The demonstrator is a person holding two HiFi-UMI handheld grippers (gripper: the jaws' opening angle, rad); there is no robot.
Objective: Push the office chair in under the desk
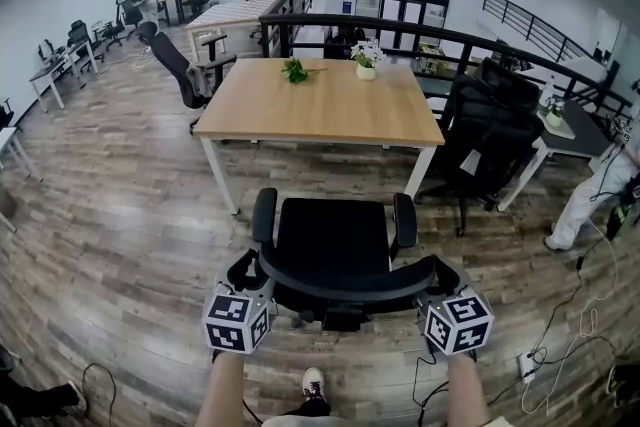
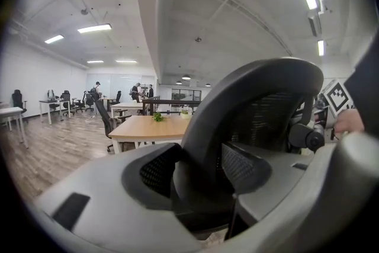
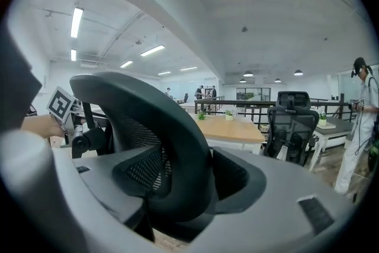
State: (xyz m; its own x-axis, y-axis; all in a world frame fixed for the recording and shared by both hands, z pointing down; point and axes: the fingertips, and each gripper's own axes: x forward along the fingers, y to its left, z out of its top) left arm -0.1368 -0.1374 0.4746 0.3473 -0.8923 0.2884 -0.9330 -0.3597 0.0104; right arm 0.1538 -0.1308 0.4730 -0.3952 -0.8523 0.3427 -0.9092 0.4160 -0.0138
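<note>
The black office chair (image 1: 330,237) stands just short of the wooden desk (image 1: 320,110), its seat facing the desk's near edge. Its curved backrest rim (image 1: 345,287) is nearest me. My left gripper (image 1: 248,273) straddles the rim's left end, my right gripper (image 1: 440,277) the right end. In the left gripper view the rim (image 2: 254,98) runs between the wide jaws of the left gripper (image 2: 198,172), with a dark gap beside it. The right gripper (image 3: 183,178) likewise stands open around the rim (image 3: 148,109). Neither gripper presses on the rim.
A second black chair (image 1: 490,135) stands right of the desk, another (image 1: 175,65) at its far left corner. Two small plants (image 1: 295,70) (image 1: 366,55) sit on the desk's far side. Cables (image 1: 560,335) lie on the floor at right, near a person in white (image 1: 590,200).
</note>
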